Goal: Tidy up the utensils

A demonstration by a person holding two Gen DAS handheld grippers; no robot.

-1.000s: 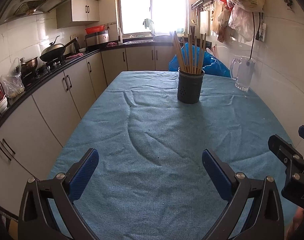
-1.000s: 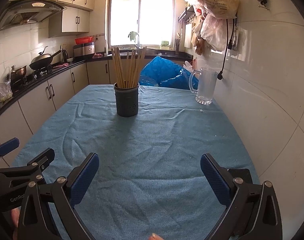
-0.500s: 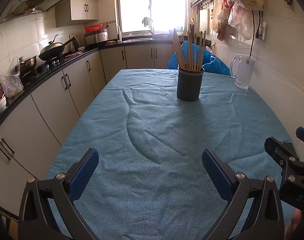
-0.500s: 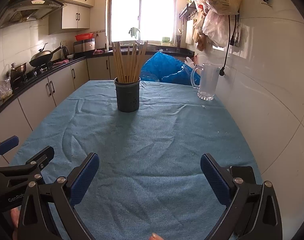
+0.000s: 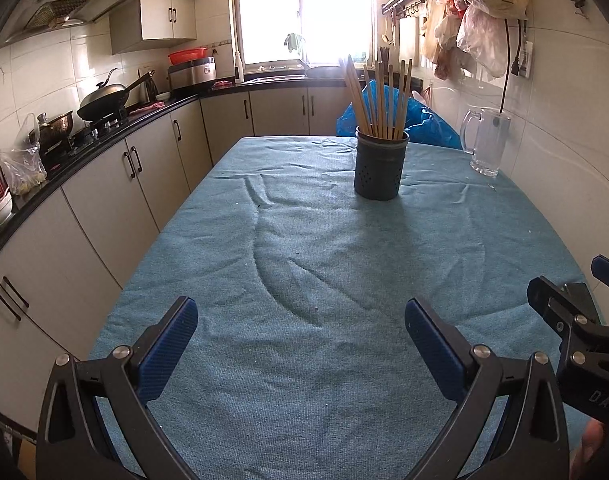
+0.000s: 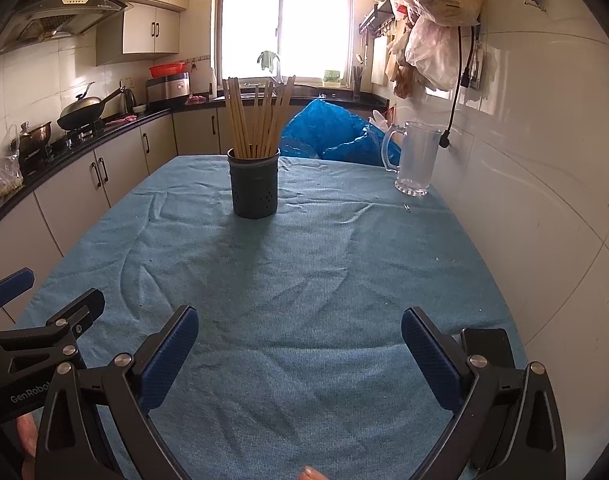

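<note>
Both the left claw (image 5: 300, 328) and the right claw (image 6: 299, 334) stand apart, empty. The chopsticks (image 6: 258, 114) stand upright in the holder (image 6: 254, 184), well ahead at mid-worktop (image 6: 344, 280); neither claw is clearly nearer.

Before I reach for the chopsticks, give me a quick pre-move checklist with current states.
1. Left gripper open and empty: ok.
2. Right gripper open and empty: ok.
3. Dark holder upright on the blue cloth: ok.
4. Chopsticks standing in the holder, tips fanned out: ok.
5. Cloth between the grippers and the holder free of objects: ok.
6. Glass mug apart from the holder, off to the right near the wall: ok.
</note>
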